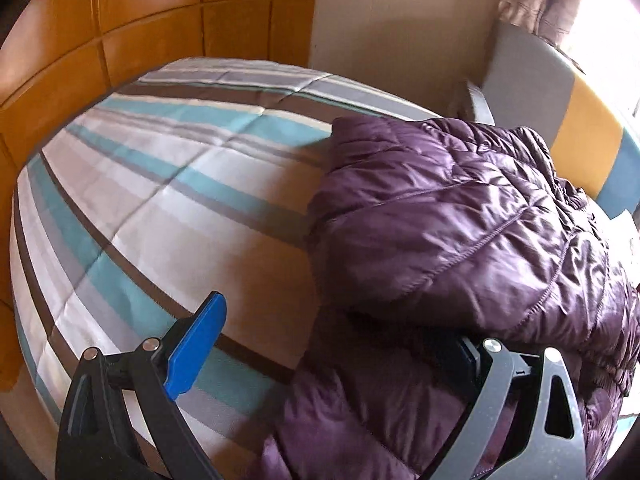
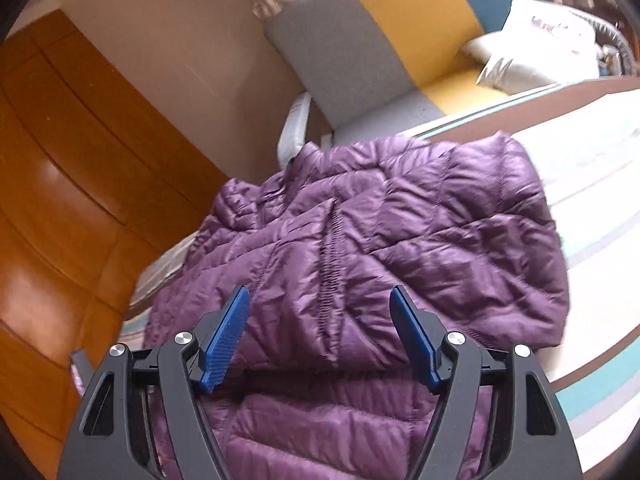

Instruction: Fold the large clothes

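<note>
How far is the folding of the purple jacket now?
Partly done: the jacket lies on the bed with one layer already folded over. In hand: nothing. The right gripper is open above it, the left gripper stands wide, one finger hidden under the fabric. Left: further folds; it still looks bulky.

My right gripper (image 2: 320, 336) points forward and down, jaws spread wide, both blue ribbed pads (image 2: 224, 340) bare and nothing pinched between them; it hangs above purple quilted fabric without touching it. My left gripper (image 1: 326, 344) also tilts downward, rolled a little to one side. Its jaws stand far apart too: the left blue pad (image 1: 196, 350) is in clear sight, while the right finger (image 1: 470, 354) has its pad tucked under a fold, mostly hidden.
</note>
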